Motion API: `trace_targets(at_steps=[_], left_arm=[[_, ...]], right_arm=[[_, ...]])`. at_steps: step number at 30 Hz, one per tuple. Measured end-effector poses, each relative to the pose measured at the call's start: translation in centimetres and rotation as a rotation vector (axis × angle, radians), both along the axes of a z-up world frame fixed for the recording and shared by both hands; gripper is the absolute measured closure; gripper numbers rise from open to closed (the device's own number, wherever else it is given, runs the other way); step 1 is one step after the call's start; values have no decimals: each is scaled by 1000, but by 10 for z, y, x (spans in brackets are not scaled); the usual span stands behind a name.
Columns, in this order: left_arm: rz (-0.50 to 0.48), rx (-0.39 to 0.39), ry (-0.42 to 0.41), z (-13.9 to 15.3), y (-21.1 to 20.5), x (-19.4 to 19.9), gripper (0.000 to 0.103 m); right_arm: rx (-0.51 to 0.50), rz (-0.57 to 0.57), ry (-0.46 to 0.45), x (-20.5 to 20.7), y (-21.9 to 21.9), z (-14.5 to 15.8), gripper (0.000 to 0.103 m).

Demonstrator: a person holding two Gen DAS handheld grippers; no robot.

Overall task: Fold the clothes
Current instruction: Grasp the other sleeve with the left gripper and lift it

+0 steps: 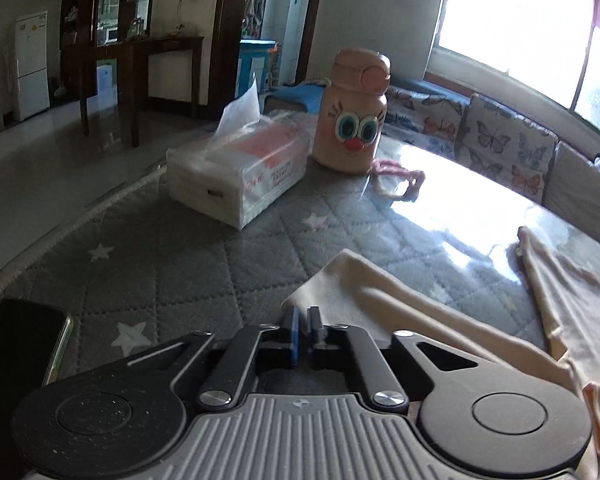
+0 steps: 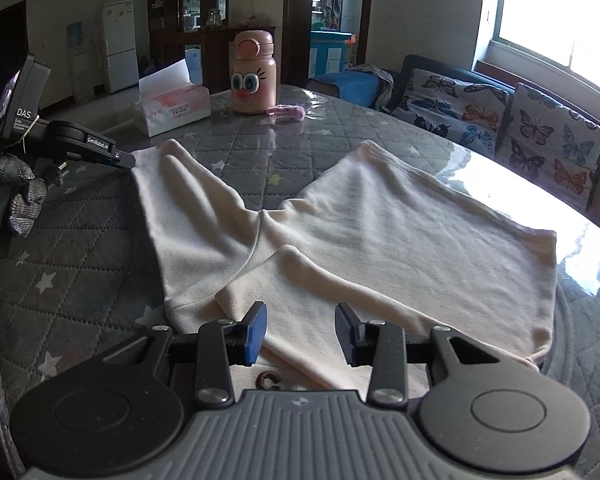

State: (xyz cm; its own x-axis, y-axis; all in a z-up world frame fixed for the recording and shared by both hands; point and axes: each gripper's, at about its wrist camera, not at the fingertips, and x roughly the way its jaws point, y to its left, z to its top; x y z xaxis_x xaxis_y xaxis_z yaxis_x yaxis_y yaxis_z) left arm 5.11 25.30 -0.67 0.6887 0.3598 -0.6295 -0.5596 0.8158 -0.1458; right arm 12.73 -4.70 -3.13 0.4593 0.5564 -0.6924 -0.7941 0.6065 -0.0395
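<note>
A cream garment (image 2: 380, 240) lies spread on the grey quilted table cover (image 2: 80, 248), two leg-like parts pointing away in a V. My left gripper (image 1: 303, 318) is shut, its fingers pinched on the near corner of the left part's hem (image 1: 324, 280). In the right wrist view the left gripper (image 2: 127, 160) meets that same corner from the left, held by a gloved hand (image 2: 16, 196). My right gripper (image 2: 300, 332) hovers open over the garment's near edge; a folded flap (image 2: 284, 276) lies just ahead of its blue pads, untouched.
A tissue pack (image 1: 240, 172) and a pink bottle with a cartoon face (image 1: 352, 120), its pink strap (image 1: 400, 180) beside it, stand at the table's far side. A phone (image 1: 24, 340) lies near left. A small brown ring (image 2: 269, 380) lies under the right gripper. A butterfly-cushioned sofa (image 2: 540, 132) borders the right.
</note>
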Motion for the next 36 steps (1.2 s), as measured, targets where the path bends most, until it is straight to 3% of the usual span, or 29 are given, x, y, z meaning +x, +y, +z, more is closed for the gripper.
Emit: trace_targets(at_steps=[8,15,17,21,23,31,32,34,36], left_arm=[[-63,59,-98,34,-16,0,103],[-19,34,-40,20,-10,-1,100],[-2,36,-22,14,-9,-2,96],[29,26,-5,6,-6,-2,68],[42,17,-3,3,-3,-1,65],[64,-6,13,-7,2,2,69],[61,-2,9,-7,2,2,73],[41,-1,5,-9,1,4,93],[27,19,-4,-6,-2,6,97]], right_arm=[[19,-39,4,2,-15,3,65],[27,-46,11,1,-20,2,65],[26,-45,16,1,-19,1,65],[18,-43,20,1,-18,-1,64],[17,-43,20,1,-18,-1,64],[11,-44,25,2,-16,-3,64],[11,-43,25,1,-16,-3,64],[12,-42,25,1,-16,-3,64],[14,-44,23,0,-16,-2,64]])
